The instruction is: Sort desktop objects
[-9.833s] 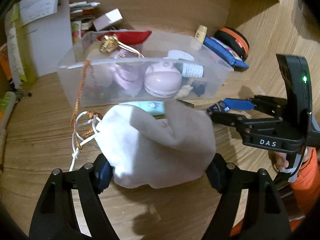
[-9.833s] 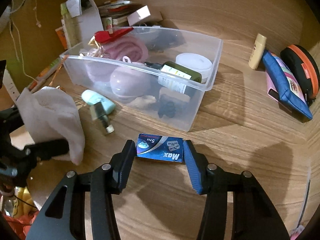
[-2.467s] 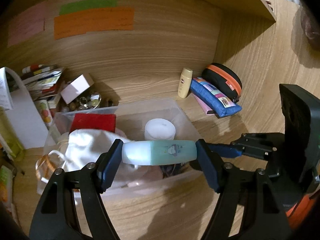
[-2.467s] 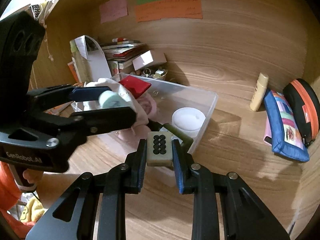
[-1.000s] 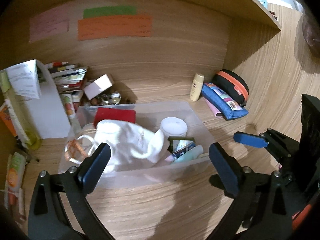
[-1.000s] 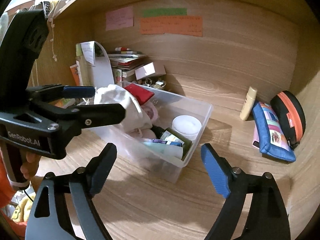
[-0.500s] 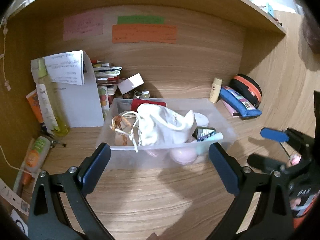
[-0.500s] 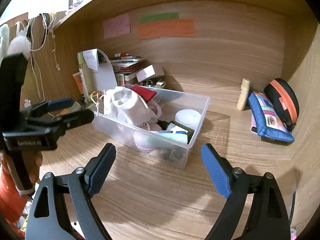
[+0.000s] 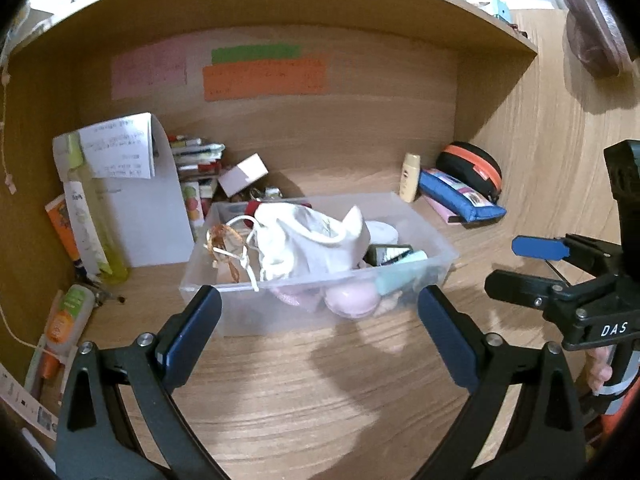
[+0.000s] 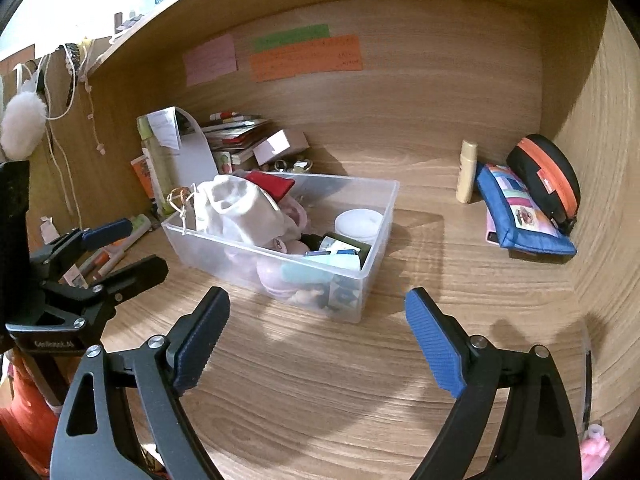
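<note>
Clear plastic bin (image 9: 432,236) sits mid-desk, holding white drawstring pouch (image 9: 304,240), mint tube (image 9: 400,276), white jar (image 10: 357,222). Your left gripper (image 9: 320,332) and right gripper (image 10: 316,328): both spread wide, empty, short of the bin.

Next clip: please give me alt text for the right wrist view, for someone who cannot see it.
The open right gripper hangs above a wooden desk, facing a clear plastic bin filled with a white pouch and small toiletries. The left gripper, also open, is at the left; a blue pencil case lies at the right.
</note>
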Demonstrator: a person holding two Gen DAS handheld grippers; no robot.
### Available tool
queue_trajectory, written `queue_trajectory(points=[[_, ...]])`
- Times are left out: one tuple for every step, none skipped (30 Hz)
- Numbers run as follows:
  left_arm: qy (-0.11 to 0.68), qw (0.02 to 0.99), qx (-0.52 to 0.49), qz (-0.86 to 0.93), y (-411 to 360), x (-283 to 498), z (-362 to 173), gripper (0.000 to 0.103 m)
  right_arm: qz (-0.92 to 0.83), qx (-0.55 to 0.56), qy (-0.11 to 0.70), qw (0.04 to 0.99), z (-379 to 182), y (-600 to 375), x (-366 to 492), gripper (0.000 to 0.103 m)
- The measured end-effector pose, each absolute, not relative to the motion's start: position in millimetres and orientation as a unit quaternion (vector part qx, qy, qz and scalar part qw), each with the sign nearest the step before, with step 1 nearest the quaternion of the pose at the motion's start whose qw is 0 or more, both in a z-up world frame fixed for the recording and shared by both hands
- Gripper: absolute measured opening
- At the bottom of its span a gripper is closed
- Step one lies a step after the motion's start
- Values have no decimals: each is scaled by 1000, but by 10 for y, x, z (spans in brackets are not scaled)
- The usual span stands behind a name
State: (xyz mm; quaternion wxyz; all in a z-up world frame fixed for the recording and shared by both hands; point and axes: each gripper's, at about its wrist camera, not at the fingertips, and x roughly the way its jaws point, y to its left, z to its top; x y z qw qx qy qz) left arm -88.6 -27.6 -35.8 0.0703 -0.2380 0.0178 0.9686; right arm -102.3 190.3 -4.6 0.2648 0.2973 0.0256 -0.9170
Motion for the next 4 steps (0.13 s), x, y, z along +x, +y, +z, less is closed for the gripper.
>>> queue_trajectory(points=[[18,72,-234,969,-275,-886,-356,100,-916,299,26,265,-52,1897,-1031,88],[19,77,-234,969,-271,-888,-355,100,-916,299,26,266,-59,1891,-1037,88],[20,77,-236,968,-262,-892,-357,100,-916,300,27,265,-66,1885,-1045,88],[22,74,-235,969,-257,-891,-359,100,-916,301,28,265,-71,1879,-1051,88]])
